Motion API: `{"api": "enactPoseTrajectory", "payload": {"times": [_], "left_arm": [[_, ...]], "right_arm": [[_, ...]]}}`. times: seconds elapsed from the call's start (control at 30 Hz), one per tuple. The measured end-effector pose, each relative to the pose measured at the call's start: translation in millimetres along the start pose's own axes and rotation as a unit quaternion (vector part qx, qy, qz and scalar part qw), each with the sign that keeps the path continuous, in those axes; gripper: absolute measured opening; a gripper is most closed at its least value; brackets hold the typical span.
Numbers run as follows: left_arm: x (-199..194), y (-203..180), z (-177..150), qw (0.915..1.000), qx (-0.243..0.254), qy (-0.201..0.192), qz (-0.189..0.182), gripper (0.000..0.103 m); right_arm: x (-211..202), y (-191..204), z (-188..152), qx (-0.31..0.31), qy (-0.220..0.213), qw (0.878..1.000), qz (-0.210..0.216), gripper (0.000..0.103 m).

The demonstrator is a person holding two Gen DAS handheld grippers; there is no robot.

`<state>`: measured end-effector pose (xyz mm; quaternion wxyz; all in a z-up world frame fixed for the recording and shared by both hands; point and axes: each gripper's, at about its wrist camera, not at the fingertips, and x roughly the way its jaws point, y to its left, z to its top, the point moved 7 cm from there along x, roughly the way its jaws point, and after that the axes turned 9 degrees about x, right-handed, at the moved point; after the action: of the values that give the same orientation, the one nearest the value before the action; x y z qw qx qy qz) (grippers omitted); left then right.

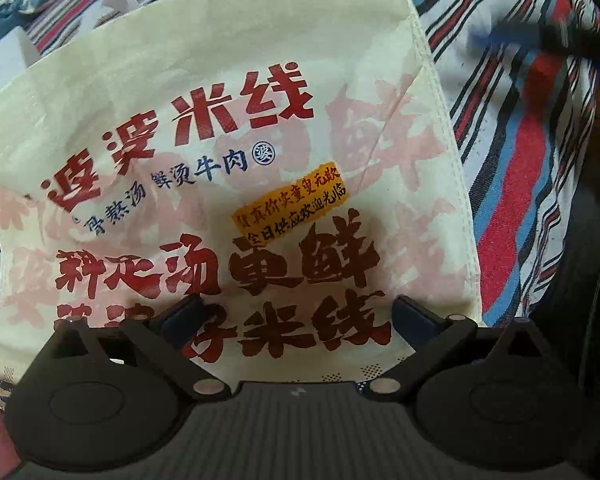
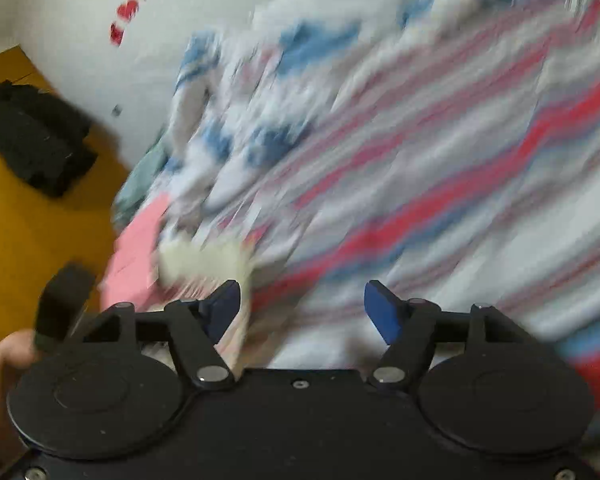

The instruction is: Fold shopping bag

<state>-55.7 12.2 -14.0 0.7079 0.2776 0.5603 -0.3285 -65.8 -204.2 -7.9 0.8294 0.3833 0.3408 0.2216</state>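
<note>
Left fingers [image 1: 300,312] spread wide above printed shopping bag [image 1: 220,140], right fingers [image 2: 302,308] released, striped bedsheet [image 2: 440,160] beneath, blurred.

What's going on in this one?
A person holding a gripper in each hand is working on a cream shopping bag printed with red characters, laid flat on a striped bedspread. The left gripper points down over the bag's lower part, jaws wide open, nothing gripped. The right gripper is also open and empty, over the bedspread; its view is motion-blurred. No fold shows on the bag's visible face yet.
</note>
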Motion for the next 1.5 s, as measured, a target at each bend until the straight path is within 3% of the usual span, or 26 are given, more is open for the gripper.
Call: {"api": "enactPoseTrajectory", "payload": {"times": [0.1,0.2,0.23,0.27,0.4,0.5,0.6,0.7,0.8,0.93,0.97,1.0,1.07,1.1,1.13,1.2,1.27,1.33,1.4,1.5], "left_arm": [[-6,-6,-11,0.9996,-0.001,-0.027,0.011,0.103],[-13,-10,-25,0.9978,-0.014,-0.062,0.018,0.103],[-16,-10,-30,0.9966,-0.024,-0.076,0.019,0.103],[-20,-10,-35,0.9951,-0.036,-0.09,0.019,0.103],[-46,-2,-56,0.9831,-0.091,-0.155,0.034,0.103],[-66,21,-71,0.9672,-0.135,-0.198,0.084,0.103],[-68,42,-69,0.9538,-0.159,-0.237,0.094,0.103],[-78,60,-50,0.9417,-0.169,-0.269,0.111,0.103],[-63,66,-28,0.9507,-0.136,-0.239,0.144,0.103],[-37,61,-19,0.9655,-0.107,-0.18,0.155,0.103],[-31,60,-19,0.9691,-0.115,-0.176,0.128,0.103],[-26,57,-19,0.972,-0.132,-0.18,0.074,0.103],[-19,48,-19,0.9687,-0.162,-0.185,-0.033,0.102],[-14,41,-20,0.9655,-0.171,-0.182,-0.073,0.091],[-11,33,-21,0.9659,-0.169,-0.175,-0.089,0.064],[-11,21,-25,0.9716,-0.152,-0.169,-0.066,0.052],[-15,14,-31,0.972,-0.152,-0.172,-0.053,0.04],[-19,10,-38,0.9694,-0.166,-0.173,-0.051,0.03],[-21,5,-44,0.9675,-0.176,-0.176,-0.047,0.026],[-23,-6,-47,0.9688,-0.174,-0.174,-0.035,0.026]], "right_arm": [[24,14,-27,0.015,0.031,0.999,0.021,0.07],[44,31,-44,-0.008,0.031,0.999,0.011,0.07],[47,36,-47,-0.019,0.026,0.999,0.011,0.053],[50,39,-50,-0.024,0.032,0.999,0.022,0.001],[44,40,-47,-0.043,0.013,0.999,0.022,0.0],[35,18,-27,0.003,0.0,1.0,0.017,0.0],[29,6,-16,0.039,0.04,0.997,0.045,0.0],[30,2,-11,0.019,0.09,0.994,0.053,0.0],[27,-7,-2,-0.022,0.152,0.986,0.059,0.001],[14,-27,14,-0.078,0.202,0.976,0.037,0.001],[9,-32,18,-0.087,0.21,0.973,0.035,0.001],[7,-35,23,-0.095,0.214,0.972,0.029,0.001],[11,-40,34,-0.102,0.207,0.973,0.008,0.002],[12,-42,39,-0.105,0.203,0.974,-0.003,0.003],[15,-44,45,-0.109,0.198,0.974,-0.012,0.008],[25,-41,55,-0.131,0.172,0.976,-0.039,0.015],[32,-35,64,-0.163,0.135,0.975,-0.073,0.038],[33,-21,75,-0.211,0.072,0.967,-0.121,0.039],[20,7,78,-0.268,-0.01,0.949,-0.168,0.039],[-13,57,54,-0.321,-0.101,0.925,-0.176,0.039]]}}
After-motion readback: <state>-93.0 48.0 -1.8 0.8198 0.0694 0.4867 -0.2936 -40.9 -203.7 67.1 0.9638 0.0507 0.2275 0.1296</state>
